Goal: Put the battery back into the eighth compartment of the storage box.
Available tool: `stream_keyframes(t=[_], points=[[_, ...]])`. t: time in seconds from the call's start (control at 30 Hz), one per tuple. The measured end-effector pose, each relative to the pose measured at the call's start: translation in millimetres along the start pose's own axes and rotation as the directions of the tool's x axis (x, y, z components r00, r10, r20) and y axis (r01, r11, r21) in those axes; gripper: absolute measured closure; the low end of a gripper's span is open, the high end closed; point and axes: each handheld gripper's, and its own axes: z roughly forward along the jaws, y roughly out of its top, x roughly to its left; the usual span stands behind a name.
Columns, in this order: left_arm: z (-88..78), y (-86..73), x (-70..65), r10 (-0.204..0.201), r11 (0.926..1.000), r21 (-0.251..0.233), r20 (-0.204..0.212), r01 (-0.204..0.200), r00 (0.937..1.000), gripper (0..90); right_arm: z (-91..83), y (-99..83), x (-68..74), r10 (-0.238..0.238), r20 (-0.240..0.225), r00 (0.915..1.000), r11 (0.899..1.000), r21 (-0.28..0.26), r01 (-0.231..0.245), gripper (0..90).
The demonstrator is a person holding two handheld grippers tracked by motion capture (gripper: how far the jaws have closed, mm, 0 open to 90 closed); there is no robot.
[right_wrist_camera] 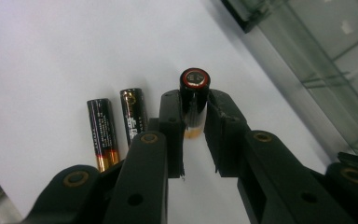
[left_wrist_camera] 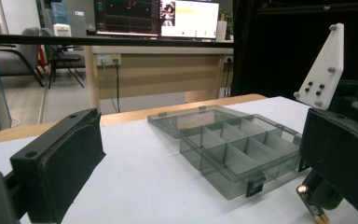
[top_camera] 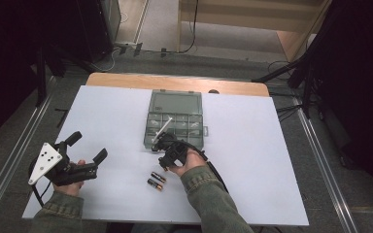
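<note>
My right gripper (top_camera: 164, 151) hovers just in front of the clear compartment box (top_camera: 175, 119), shut on a black-and-gold battery (right_wrist_camera: 195, 91) that stands up between its pads. Two more batteries (top_camera: 157, 180) lie side by side on the white table (top_camera: 252, 160) close to that hand, seen again as a pair (right_wrist_camera: 116, 123) to the left of the jaws. My left gripper (top_camera: 87, 147) rests at the table's left, open, with nothing between its jaws. In the left gripper view (left_wrist_camera: 200, 140) the open box (left_wrist_camera: 228, 144) lies ahead, and the held battery (left_wrist_camera: 310, 207) peeks out low at the right.
The box's lid (top_camera: 176, 101) lies flat open toward the far edge, and its compartments look bare. A wooden strip (top_camera: 175, 82) borders the table's far side. A desk with monitors (left_wrist_camera: 158, 18) stands beyond. Bare white table stretches to the right.
</note>
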Motion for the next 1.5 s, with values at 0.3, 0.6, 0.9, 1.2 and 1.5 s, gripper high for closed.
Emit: stream_keyframes(t=[0.3, 0.6, 0.9, 1.2, 1.5], points=[[0.1, -0.1, -0.3, 0.001, 1.0, 0.001, 0.0, -0.001, 1.0, 0.0, -14.9, -17.9, -21.1, 0.064, -0.059, 0.9962, 0.991, -0.111, -0.071, 78.1], [0.9, -0.5, -0.4, 0.001, 1.0, 0.01, 0.001, -0.001, 1.0, 0.0, -34.5, -39.6, -48.5, 0.14, -0.173, 0.975, 0.955, -0.237, -0.179, 78.1], [0.9, -0.5, -0.6, 0.003, 1.0, 0.008, 0.003, -0.003, 1.0, 0.0, -47.1, -54.9, -75.3, 0.202, -0.272, 0.941, 0.913, -0.296, -0.281, 78.1], [0.6, -0.4, -0.6, 0.003, 1.0, 0.008, 0.001, -0.003, 1.0, 0.0, -53.1, -61.4, -87.6, 0.253, -0.285, 0.9245, 0.889, -0.309, -0.338, 78.1], [0.5, -0.4, -1.2, 0.005, 0.9999, 0.01, 0.004, -0.005, 1.0, 0.0, -55.2, -66.8, -102.2, 0.292, -0.305, 0.9066, 0.873, -0.303, -0.383, 78.1]])
